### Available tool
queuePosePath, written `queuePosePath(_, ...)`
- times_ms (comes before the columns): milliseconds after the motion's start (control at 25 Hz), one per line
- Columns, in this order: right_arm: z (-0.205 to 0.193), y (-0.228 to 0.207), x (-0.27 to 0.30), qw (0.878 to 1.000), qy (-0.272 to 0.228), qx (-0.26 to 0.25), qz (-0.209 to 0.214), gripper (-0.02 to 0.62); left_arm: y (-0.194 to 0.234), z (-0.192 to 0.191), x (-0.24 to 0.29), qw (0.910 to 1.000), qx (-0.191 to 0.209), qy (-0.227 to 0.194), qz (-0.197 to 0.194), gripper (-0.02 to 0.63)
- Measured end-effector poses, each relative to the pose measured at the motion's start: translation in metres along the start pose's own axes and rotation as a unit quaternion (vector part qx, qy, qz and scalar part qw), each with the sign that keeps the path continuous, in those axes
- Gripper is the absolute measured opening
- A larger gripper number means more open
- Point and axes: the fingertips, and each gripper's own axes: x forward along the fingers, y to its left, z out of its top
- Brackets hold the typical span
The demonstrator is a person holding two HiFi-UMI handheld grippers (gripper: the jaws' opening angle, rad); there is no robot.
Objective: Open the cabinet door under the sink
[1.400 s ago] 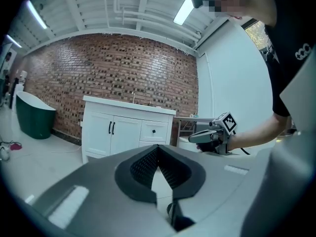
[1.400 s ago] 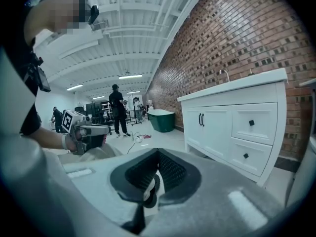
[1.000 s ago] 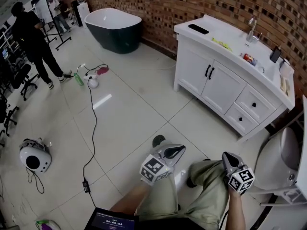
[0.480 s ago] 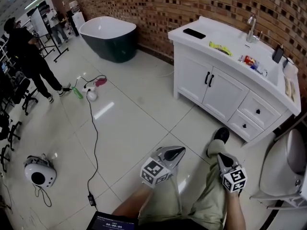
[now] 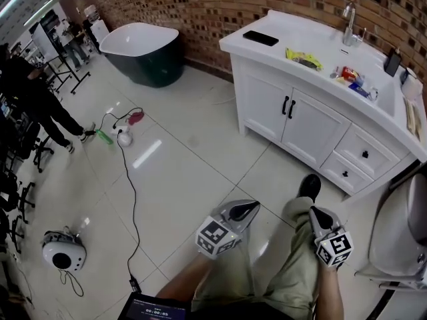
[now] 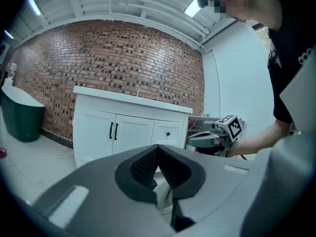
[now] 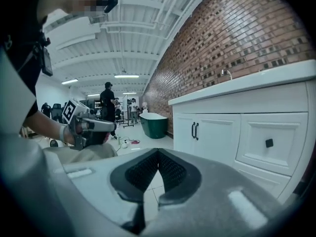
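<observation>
A white sink cabinet point(image 5: 320, 105) stands against the brick wall, its two doors point(image 5: 288, 120) closed, with a pair of black handles point(image 5: 288, 107) at the middle. The doors also show in the left gripper view point(image 6: 114, 136) and the right gripper view point(image 7: 197, 132). My left gripper point(image 5: 248, 209) hangs low in front of my legs, jaws shut and empty. My right gripper point(image 5: 313, 213) is beside it to the right, shut and empty as well. Both are well short of the cabinet, with floor tiles between.
Two small drawers point(image 5: 353, 164) sit right of the doors. A phone point(image 5: 261, 38), packets and a tap point(image 5: 349, 24) are on the counter. A dark bathtub point(image 5: 142, 52), a floor cable point(image 5: 127, 172), a white device point(image 5: 62, 253) and people point(image 5: 33, 99) are to the left. A toilet point(image 5: 403, 235) stands on the right.
I have stepped closer to the cabinet; it sits larger and more to the left in the head view. Both grippers stay low and shut.
</observation>
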Motion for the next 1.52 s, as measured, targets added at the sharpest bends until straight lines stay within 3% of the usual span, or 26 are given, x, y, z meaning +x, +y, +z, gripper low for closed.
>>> queuePosePath(400, 0.022, -0.034, 0.030, 0.999, -0.036, 0.030, 0.000, -0.009, 0.051, -0.007, 0.027, 0.9996, -0.003, 0.025, 0.008, 0.017)
queuePosePath(1200, 0.050, -0.120, 0.063, 0.997, -0.036, 0.048, -0.041, -0.009, 0.114, -0.037, 0.142, 0.9955, -0.023, 0.089, -0.021, 0.017)
queuePosePath(1360, 0.051, -0.125, 0.069, 0.998, -0.027, 0.047, -0.042, -0.009, 0.123, -0.045, 0.152, 0.9936, -0.041, 0.104, -0.016, 0.017)
queuePosePath(1520, 0.059, -0.124, 0.071, 0.998, -0.030, 0.040, -0.044, -0.009, 0.120, -0.037, 0.153, 0.9951, -0.026, 0.093, -0.019, 0.017)
